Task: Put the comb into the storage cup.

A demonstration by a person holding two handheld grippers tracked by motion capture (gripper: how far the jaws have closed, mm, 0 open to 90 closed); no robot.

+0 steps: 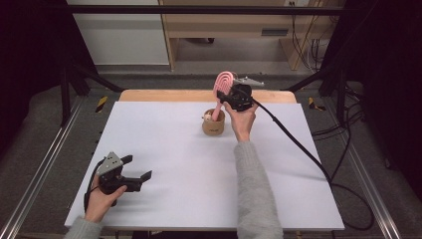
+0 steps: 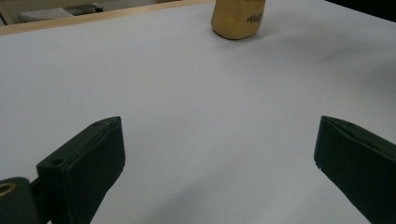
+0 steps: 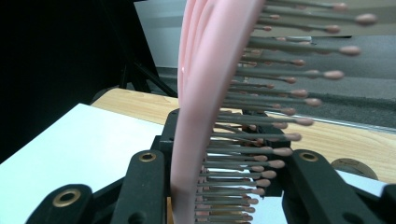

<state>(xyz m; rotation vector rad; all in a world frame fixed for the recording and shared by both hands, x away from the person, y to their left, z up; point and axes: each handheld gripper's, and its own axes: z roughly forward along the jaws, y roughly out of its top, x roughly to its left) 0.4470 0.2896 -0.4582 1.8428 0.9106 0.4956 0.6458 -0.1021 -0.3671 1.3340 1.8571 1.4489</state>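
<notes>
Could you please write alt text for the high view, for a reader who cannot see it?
A person's right gripper is shut on a pink plastic hairbrush whose handle stands in a small tan cup at the far middle of a white table. The left gripper rests near the front left corner, jaws open and empty.

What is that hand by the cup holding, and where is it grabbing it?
The right hand-held gripper holds a pink hairbrush by its bristled head, handle down in the brown cup.
</notes>
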